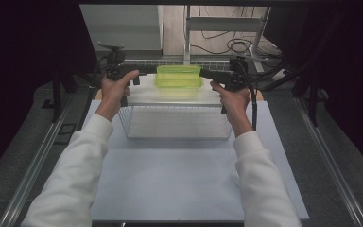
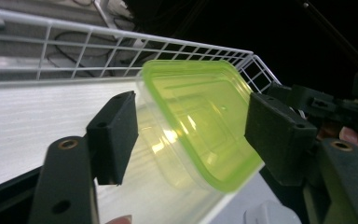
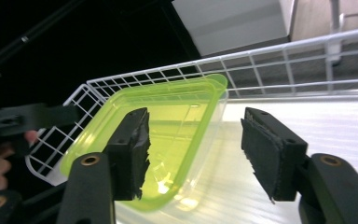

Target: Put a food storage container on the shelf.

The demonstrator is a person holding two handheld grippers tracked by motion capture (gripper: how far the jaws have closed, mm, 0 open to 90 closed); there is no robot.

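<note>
— Fingers of both grippers stand wide apart, don't they?

— Yes. Those of the left gripper (image 2: pixel 186 135) are spread, with the container (image 2: pixel 191 130) between them; neither pad (image 2: pixel 114 135) presses on its wall. It is released, not grasped.

— And the right gripper (image 3: pixel 196 149)?

— Same state. Its fingers (image 3: pixel 270 154) are parted wide; one sits in front of the green lid (image 3: pixel 177 107), the other stands clear beside the box's transparent wall. Nothing is clamped.

— Where is the container?

— In the high view the container (image 1: pixel 178 76) rests on the white shelf (image 1: pixel 179 96) on top of the wire basket (image 1: pixel 175 123), at the far middle of the surface (image 1: pixel 170 179). A low wire rail (image 2: pixel 121 46) runs along the shelf's far edge, just behind the box.

— And the hands?

— The left hand (image 1: pixel 116 90) holds its gripper at the box's left end, the right hand (image 1: pixel 234 99) holds its gripper at the right end; both point inward at the box.
</note>
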